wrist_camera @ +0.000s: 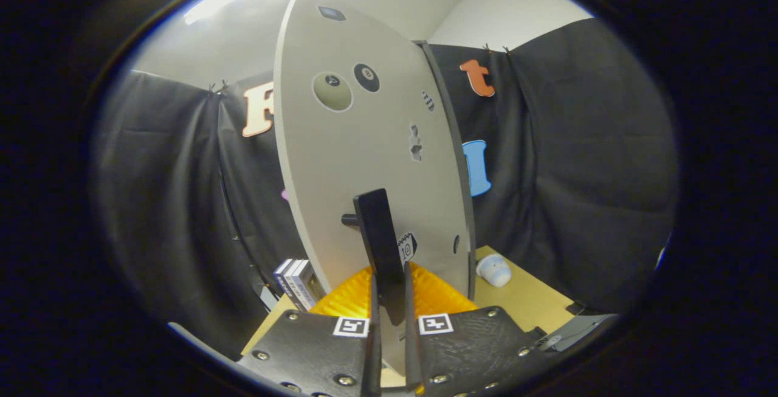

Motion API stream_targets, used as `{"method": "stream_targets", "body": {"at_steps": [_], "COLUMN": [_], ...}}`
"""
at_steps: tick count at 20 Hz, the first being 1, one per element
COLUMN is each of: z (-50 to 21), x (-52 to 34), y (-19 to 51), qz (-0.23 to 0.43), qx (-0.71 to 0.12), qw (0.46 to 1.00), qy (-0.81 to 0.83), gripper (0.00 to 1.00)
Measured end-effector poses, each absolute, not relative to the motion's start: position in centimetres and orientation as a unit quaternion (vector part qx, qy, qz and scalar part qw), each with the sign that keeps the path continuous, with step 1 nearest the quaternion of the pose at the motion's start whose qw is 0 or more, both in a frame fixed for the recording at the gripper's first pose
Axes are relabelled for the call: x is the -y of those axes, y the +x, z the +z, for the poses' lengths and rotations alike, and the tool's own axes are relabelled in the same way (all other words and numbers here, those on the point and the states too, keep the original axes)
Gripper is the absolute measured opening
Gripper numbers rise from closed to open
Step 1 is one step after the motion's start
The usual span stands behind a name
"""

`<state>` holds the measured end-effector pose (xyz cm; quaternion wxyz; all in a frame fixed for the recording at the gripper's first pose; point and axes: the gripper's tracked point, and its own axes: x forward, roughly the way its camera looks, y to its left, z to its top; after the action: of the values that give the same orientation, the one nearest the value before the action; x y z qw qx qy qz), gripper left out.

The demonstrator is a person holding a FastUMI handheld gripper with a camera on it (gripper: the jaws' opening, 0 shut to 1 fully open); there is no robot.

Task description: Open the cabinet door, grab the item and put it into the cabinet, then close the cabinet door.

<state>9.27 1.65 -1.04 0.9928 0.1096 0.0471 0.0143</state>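
Gripper view | jaws (389,300) clamped on one door handle (378,239) | one cabinet door (358,160)

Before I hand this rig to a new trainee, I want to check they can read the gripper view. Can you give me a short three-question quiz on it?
1. True or false: the gripper has its fingers closed on the cabinet door's black handle.
2. What lies on the table beyond the cabinet door, to its right? A) a small white item B) a red cup C) a spoon
3. Fill in: the door stickers show billiard ____.

Key: 1 true; 2 A; 3 balls.
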Motion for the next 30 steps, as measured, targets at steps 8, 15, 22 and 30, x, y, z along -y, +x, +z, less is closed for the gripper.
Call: {"method": "stream_targets", "body": {"at_steps": [8,15,22,30], "z": [-1.0,-0.7,-0.9,-1.2], "x": [2.2,4.9,5.7,10.4], "y": [8.9,9.6,9.9,10.9], "qz": [-0.026,-0.025,0.033,0.059], "qx": [-0.045,-0.035,-0.033,-0.034], "qw": [0.994,0.994,0.993,0.991], "qy": [0.100,0.099,0.105,0.114], "gripper": [0.15,0.14,0.14,0.14]}}
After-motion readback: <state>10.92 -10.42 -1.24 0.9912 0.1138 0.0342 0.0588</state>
